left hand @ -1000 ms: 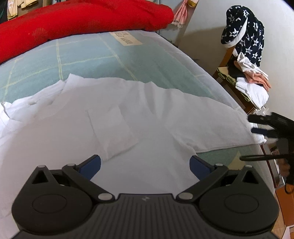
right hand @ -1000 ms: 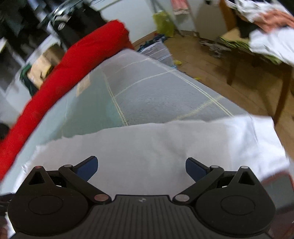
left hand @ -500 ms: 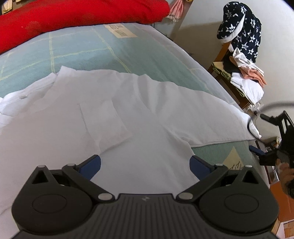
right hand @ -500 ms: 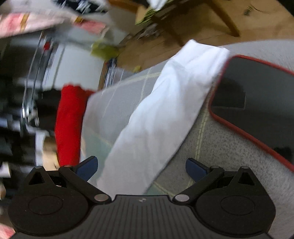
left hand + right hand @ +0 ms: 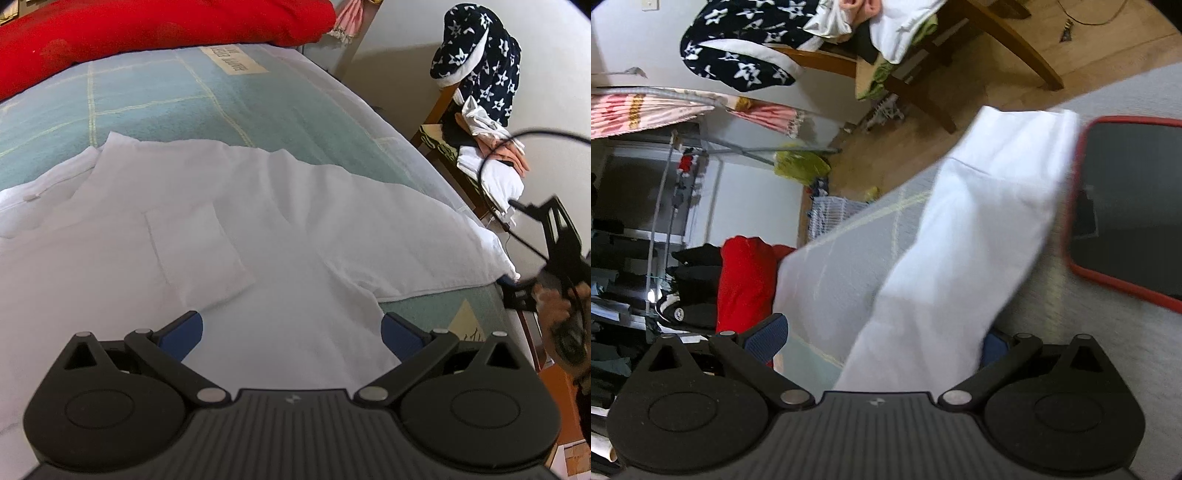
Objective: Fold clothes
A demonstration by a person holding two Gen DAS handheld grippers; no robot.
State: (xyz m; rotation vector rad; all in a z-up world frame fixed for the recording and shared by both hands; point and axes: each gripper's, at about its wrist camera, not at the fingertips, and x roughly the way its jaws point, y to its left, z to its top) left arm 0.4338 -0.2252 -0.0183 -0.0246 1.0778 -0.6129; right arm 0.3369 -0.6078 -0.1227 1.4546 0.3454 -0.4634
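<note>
Your left gripper [image 5: 291, 332] was spread wide, hovering over the white shirt [image 5: 229, 236] laid flat on the bed [image 5: 258, 107], gripping nothing. Your right gripper [image 5: 882, 341] was wide apart too, with the sleeve [image 5: 979, 236] lying between its fingers, unpinched.

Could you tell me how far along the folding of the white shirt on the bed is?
Early. Done: the white shirt lies spread front-up on the bed, pocket showing. In hand: the right tongs are open around the sleeve, not yet closed on it, beside a red-cased phone; the left tongs hover open over the body. Left: every fold.
</note>
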